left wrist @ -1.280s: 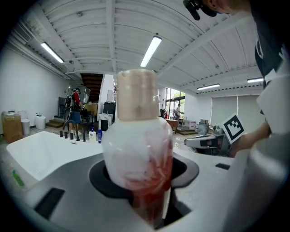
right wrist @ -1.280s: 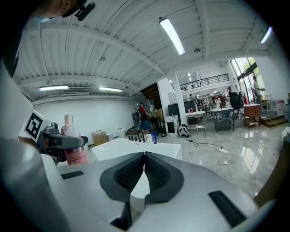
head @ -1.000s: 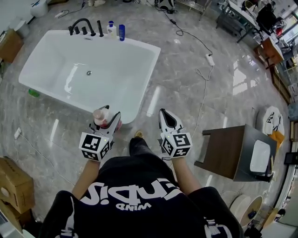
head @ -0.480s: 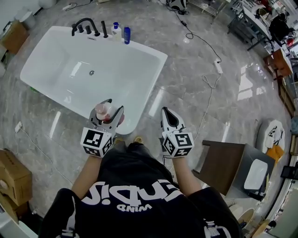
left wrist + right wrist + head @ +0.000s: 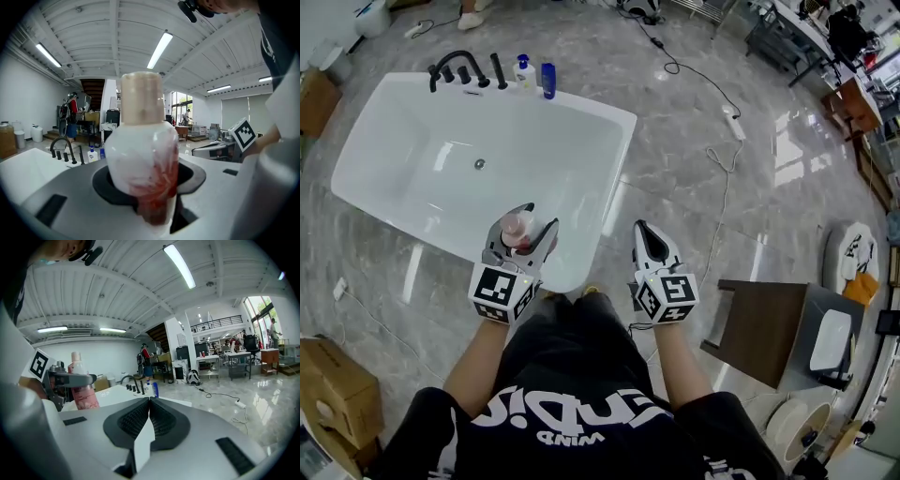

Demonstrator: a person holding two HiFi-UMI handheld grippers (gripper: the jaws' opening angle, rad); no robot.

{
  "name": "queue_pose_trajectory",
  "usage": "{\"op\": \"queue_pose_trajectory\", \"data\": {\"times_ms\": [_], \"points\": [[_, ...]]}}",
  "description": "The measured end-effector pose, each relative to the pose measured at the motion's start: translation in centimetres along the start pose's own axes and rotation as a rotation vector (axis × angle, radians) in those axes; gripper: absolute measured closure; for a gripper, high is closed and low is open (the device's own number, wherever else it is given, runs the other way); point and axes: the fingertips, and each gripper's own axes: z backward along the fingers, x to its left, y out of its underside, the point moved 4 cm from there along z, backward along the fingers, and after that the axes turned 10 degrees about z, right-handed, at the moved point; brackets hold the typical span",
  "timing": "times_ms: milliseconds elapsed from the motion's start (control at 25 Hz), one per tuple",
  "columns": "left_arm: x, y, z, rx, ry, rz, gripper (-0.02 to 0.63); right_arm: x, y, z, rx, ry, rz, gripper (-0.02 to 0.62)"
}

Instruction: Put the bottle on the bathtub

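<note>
A pale bottle [image 5: 518, 228] with a red-pink lower part and a beige cap [image 5: 141, 97] stands upright between the jaws of my left gripper [image 5: 521, 225], which is shut on it. The gripper holds it over the near rim of the white bathtub [image 5: 609, 178]. From the right gripper view the same bottle [image 5: 82, 389] shows at the left. My right gripper [image 5: 648, 237] is shut with nothing in it and hangs over the floor to the right of the tub's near corner [image 5: 149, 404].
At the tub's far rim stand a black tap set [image 5: 461, 67], a white pump bottle [image 5: 523, 71] and a blue bottle [image 5: 547, 80]. A dark wooden stand [image 5: 761, 315] is at the right. A cable and power strip [image 5: 729, 120] lie on the marble floor. A cardboard box [image 5: 330, 392] sits lower left.
The person has stepped closer to the tub; my left gripper with the bottle now sits over the near rim. The right gripper came along, still shut.
</note>
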Motion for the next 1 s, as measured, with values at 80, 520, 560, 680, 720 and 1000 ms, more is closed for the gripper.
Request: {"op": "queue_pose_trajectory", "data": {"times_ms": [80,520,560,680,720,1000], "points": [[1.2,0.1,-0.9,-0.001,0.007,-0.008,0.402,0.1,0.4,-1.2,-0.003,0.015,-0.008,0.572],[7.6,1.6,-8.2,-0.025,-0.007,-0.026,0.402,-2.6,2.3,-9.7,-0.017,0.027,0.018,0.571],[8.1,1.9,-9.1,-0.025,-0.009,-0.028,0.402,-3.0,2.6,-10.5,-0.018,0.028,0.018,0.572],[9.8,2.9,-12.0,-0.022,-0.009,-0.039,0.402,-4.4,3.5,-13.2,-0.022,0.033,0.016,0.572],[10.4,3.2,-13.0,-0.019,-0.011,-0.040,0.402,-4.7,3.7,-14.2,-0.023,0.032,0.018,0.571],[13.9,3.9,-19.8,-0.039,-0.009,-0.024,0.402,-7.3,4.9,-20.4,-0.016,0.014,0.039,0.571]]}}
